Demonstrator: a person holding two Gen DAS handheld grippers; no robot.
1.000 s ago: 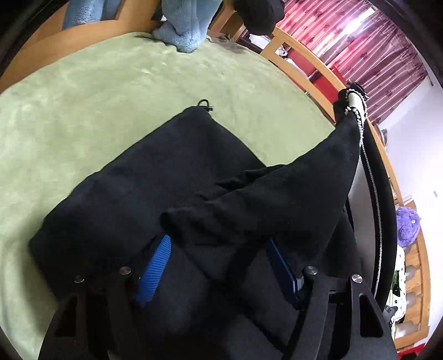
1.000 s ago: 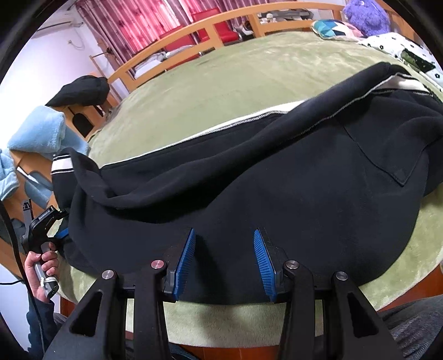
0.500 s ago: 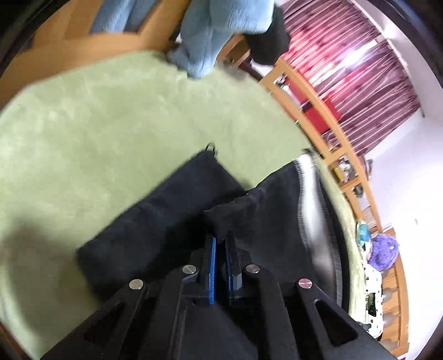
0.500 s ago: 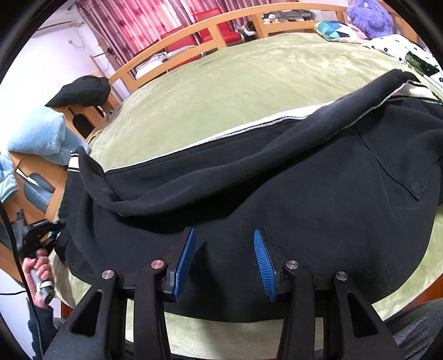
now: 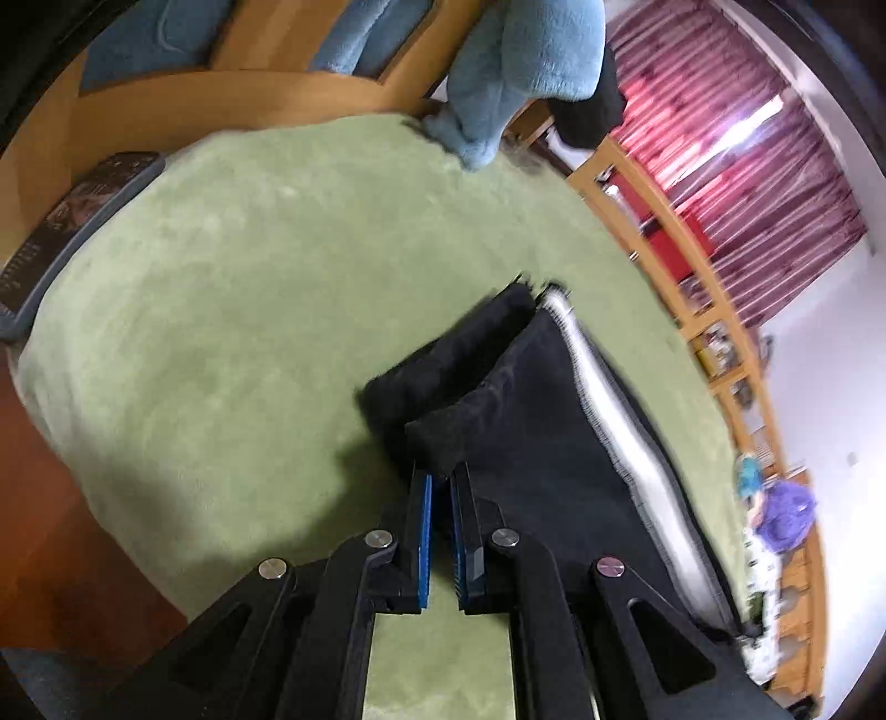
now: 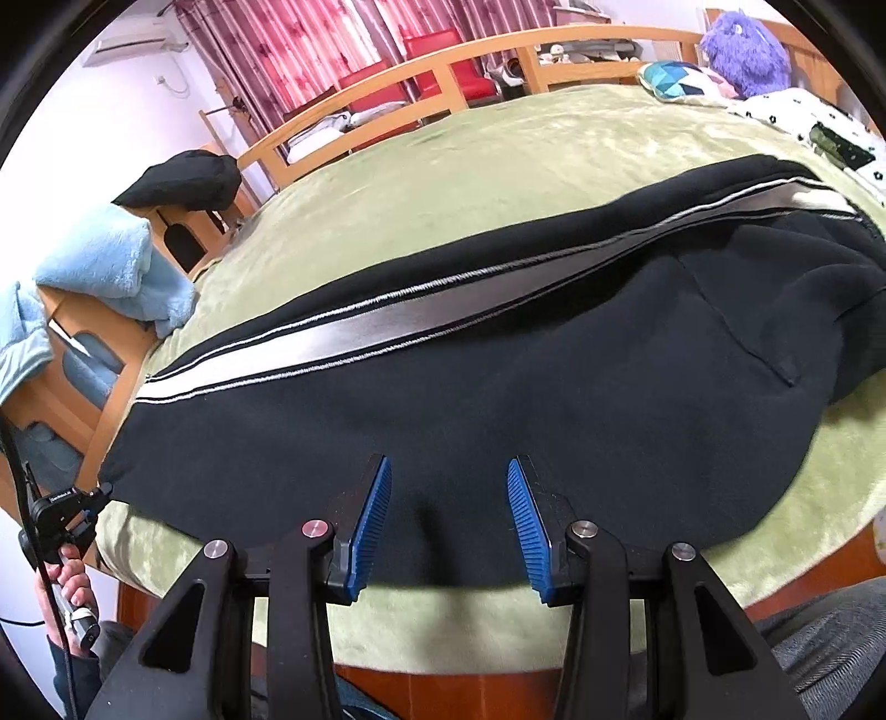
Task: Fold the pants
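Black pants (image 6: pixel 498 399) with a grey and white side stripe lie stretched across the green bed cover (image 6: pixel 498 166). In the left wrist view the leg end (image 5: pixel 531 421) runs away from my left gripper (image 5: pixel 440 476), which is shut on the cuff's corner. That gripper (image 6: pixel 94 495) shows at the far left of the right wrist view, in a hand, at the leg's end. Over the pants' near edge my right gripper (image 6: pixel 448 465) hangs open, with the cloth below its blue pads (image 6: pixel 371 515) and nothing pinched.
A light blue fleece blanket (image 5: pixel 520 66) hangs over the wooden bed frame (image 5: pixel 221 88). A dark flat device (image 5: pixel 72 221) lies at the bed's left edge. Far side: wooden rail (image 6: pixel 443 61), black garment (image 6: pixel 183 180), purple plush toy (image 6: pixel 745 41), patterned pillow (image 6: pixel 675 77).
My left gripper closed on the cuff and drew it outward along the bed. The bunched upper leg now lies flat with its stripe showing. The right gripper stayed open over the near edge.
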